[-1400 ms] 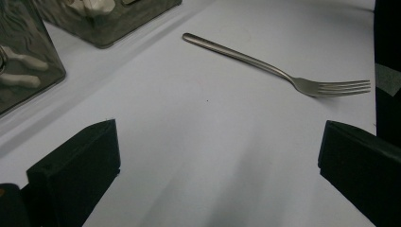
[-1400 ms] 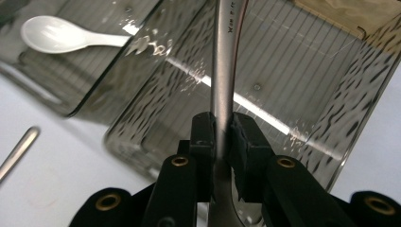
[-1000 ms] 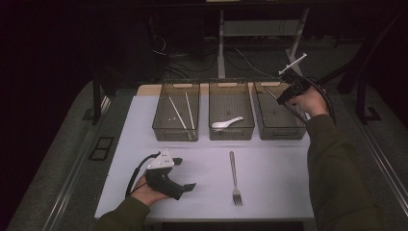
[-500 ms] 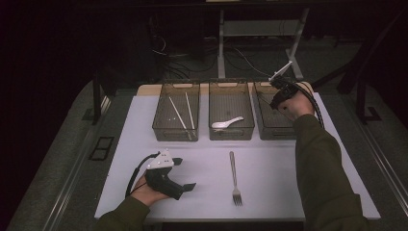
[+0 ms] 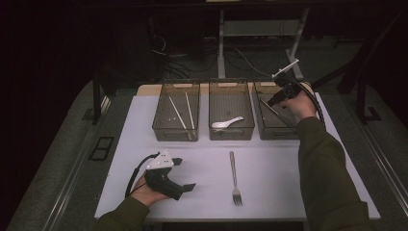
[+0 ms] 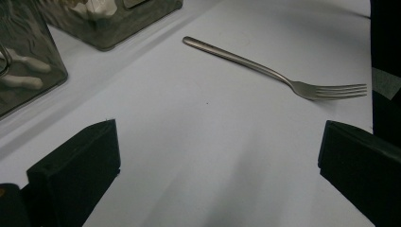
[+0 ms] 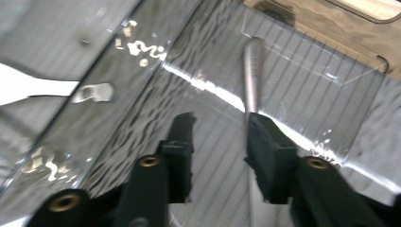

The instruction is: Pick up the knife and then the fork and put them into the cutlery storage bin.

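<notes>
A metal fork [image 5: 234,175] lies on the white table, tines toward me, also ahead of my left gripper as the fork [image 6: 265,71]. My left gripper [image 5: 166,175] rests at the front left, and its jaws [image 6: 217,142] stand wide open over bare table. My right gripper [image 5: 273,101] reaches down into the right bin [image 5: 276,137]. Its jaws [image 7: 220,123] have just been opening and stand parted with nothing pressed between them. A metal utensil handle [image 7: 253,71] lies on the bin floor, running beside the right jaw.
Three clear bins stand in a row at the back. The left bin [image 5: 175,137] holds chopsticks [image 5: 180,115], the middle bin [image 5: 231,137] a white spoon [image 5: 227,123]. The table's front edge is close to the fork's tines.
My right hand has come left and down, from above the right bin's far corner into the bin. The left hand and the fork have not moved.
</notes>
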